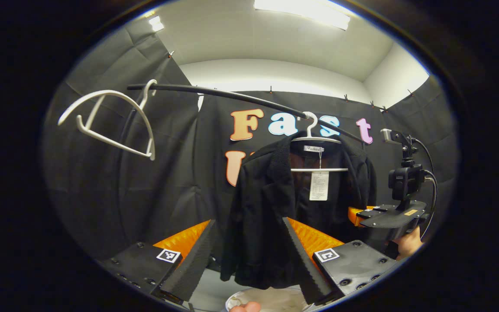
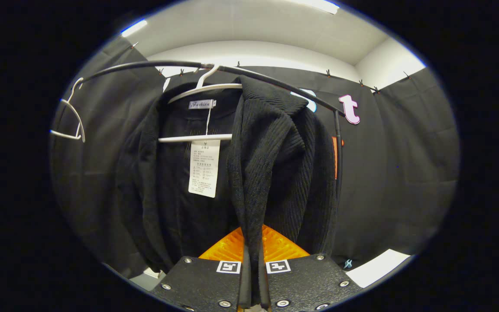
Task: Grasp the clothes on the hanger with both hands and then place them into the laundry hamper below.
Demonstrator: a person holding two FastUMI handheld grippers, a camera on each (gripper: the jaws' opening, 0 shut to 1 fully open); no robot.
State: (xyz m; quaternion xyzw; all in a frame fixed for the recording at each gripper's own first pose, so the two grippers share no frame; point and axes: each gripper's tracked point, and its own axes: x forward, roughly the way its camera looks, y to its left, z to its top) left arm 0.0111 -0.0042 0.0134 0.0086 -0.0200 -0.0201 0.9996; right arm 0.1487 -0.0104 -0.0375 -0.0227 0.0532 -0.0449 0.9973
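Note:
A black knit jacket (image 1: 260, 203) hangs on a white hanger (image 1: 319, 139) from a black rail (image 1: 232, 96). My left gripper (image 1: 248, 223) is open, its fingers wide on either side of the jacket's left front panel and not pressing it. Farther right, my right gripper (image 1: 355, 215) sits at the jacket's other side, held by a hand (image 1: 409, 243). In the right gripper view, my right gripper (image 2: 253, 264) is shut on the ribbed front edge of the jacket (image 2: 267, 164), under its hanger (image 2: 206, 89). The pale rim of the hamper (image 1: 237, 298) shows below the jacket.
An empty white hanger (image 1: 106, 125) hangs at the rail's left end; the right gripper view also has this empty hanger (image 2: 72, 119). A paper tag (image 2: 204, 167) dangles inside the jacket's collar. A fingertip (image 1: 245, 307) shows at the hamper's rim. Black cloth walls close in behind.

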